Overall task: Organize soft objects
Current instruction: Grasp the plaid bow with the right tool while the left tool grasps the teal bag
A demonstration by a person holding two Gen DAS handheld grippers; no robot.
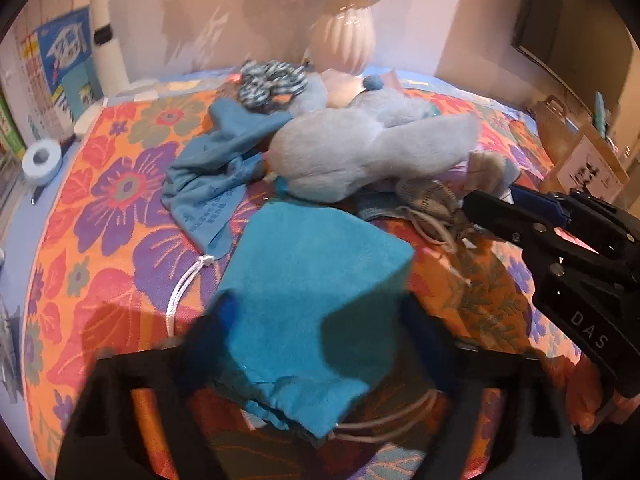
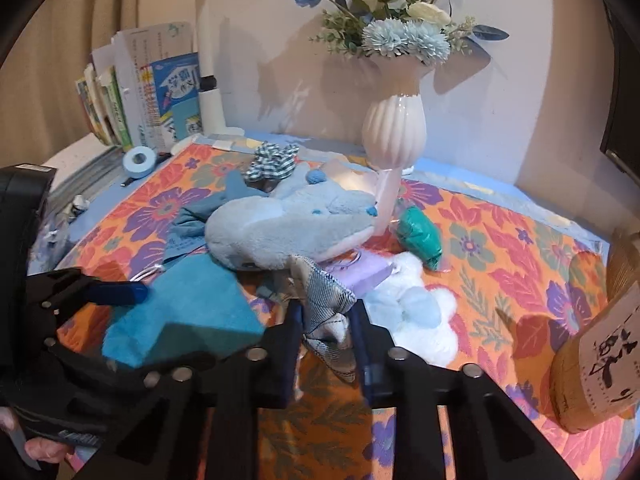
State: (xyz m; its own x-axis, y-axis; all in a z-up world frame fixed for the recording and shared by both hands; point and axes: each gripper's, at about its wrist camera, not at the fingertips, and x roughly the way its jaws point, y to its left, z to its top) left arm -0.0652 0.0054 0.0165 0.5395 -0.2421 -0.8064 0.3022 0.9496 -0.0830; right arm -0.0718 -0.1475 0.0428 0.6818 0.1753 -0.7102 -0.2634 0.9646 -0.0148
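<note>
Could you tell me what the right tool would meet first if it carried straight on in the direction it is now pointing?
The right tool already grips the plaid pouch. Straight ahead, the grey-blue plush dolphin probably comes first; the lilac packet lies low beside that line, though depth is unclear.
</note>
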